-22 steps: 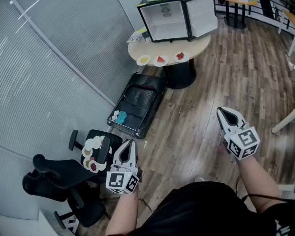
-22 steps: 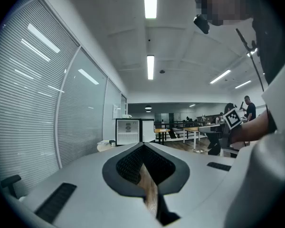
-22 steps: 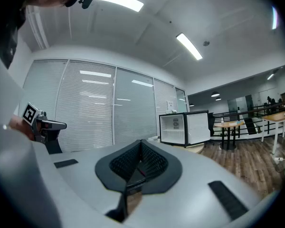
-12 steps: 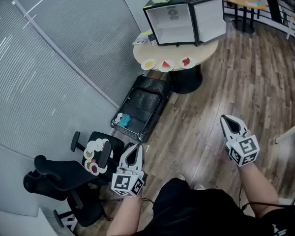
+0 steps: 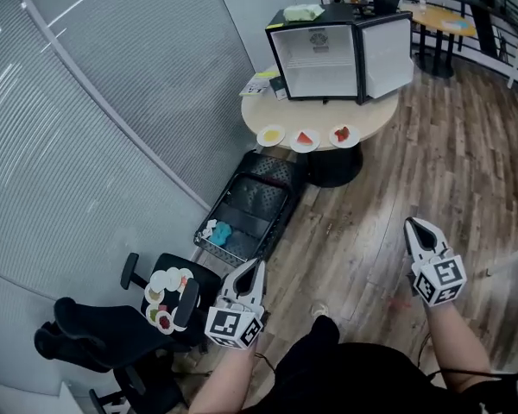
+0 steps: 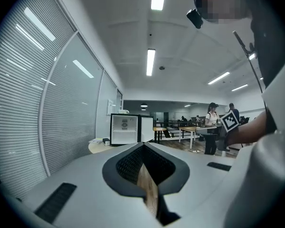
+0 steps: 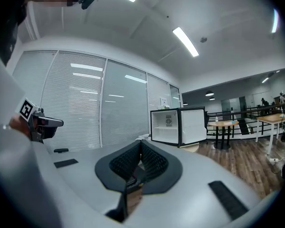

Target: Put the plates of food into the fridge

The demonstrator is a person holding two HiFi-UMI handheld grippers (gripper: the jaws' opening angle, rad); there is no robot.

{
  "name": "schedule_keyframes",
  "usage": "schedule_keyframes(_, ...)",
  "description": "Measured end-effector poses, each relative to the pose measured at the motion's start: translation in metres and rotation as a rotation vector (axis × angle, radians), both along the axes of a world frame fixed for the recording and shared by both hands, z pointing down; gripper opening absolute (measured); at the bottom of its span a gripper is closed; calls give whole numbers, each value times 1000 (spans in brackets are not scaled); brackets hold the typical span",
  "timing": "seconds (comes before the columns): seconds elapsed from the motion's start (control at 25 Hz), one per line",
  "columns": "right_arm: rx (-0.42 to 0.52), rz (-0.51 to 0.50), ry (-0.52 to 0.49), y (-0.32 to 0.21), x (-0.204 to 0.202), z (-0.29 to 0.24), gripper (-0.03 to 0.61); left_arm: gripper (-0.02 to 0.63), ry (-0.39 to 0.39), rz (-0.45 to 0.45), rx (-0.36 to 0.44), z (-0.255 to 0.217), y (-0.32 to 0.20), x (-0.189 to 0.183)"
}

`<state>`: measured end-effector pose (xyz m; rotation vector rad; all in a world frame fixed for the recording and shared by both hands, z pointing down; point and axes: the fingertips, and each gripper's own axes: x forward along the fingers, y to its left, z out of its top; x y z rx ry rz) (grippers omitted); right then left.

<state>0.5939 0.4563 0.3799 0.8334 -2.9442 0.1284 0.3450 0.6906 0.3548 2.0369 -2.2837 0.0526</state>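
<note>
Three small white plates of food (image 5: 305,139) are lined up side by side on the near rim of a round beige table (image 5: 261,110), just before an open black mini fridge (image 5: 319,59). They are found at one o'clock from the left gripper (image 5: 255,267) and eleven from the right gripper (image 5: 415,225). Both grippers are well apart from them, closed and empty. An open black case (image 5: 250,203) is set on the floor across the left gripper's path.

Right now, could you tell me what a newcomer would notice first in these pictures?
The open mini fridge stands on the round table at the top of the head view, with three plates of food lined along the table's near edge. Nearer, the left tool and right tool are both shut and empty above the wooden floor.
</note>
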Motion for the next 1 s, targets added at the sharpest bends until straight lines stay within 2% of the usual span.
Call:
schedule_keyframes(0.44,-41,60,55,-65,-117,11,5,5,10,40,18,-5,-79,-148)
schedule_keyframes(0.72,-42,124,77,-106,-169,17,5,5,7,44,47,-3,-117,-231)
schedule_keyframes(0.84,-59,131,100,-120,-180,19,5,5,22,33,61,0,-131,-256)
schedule_keyframes(1.0,-96,164,110,-142,-189,23,5,5,75,26,92,6,-145,-272)
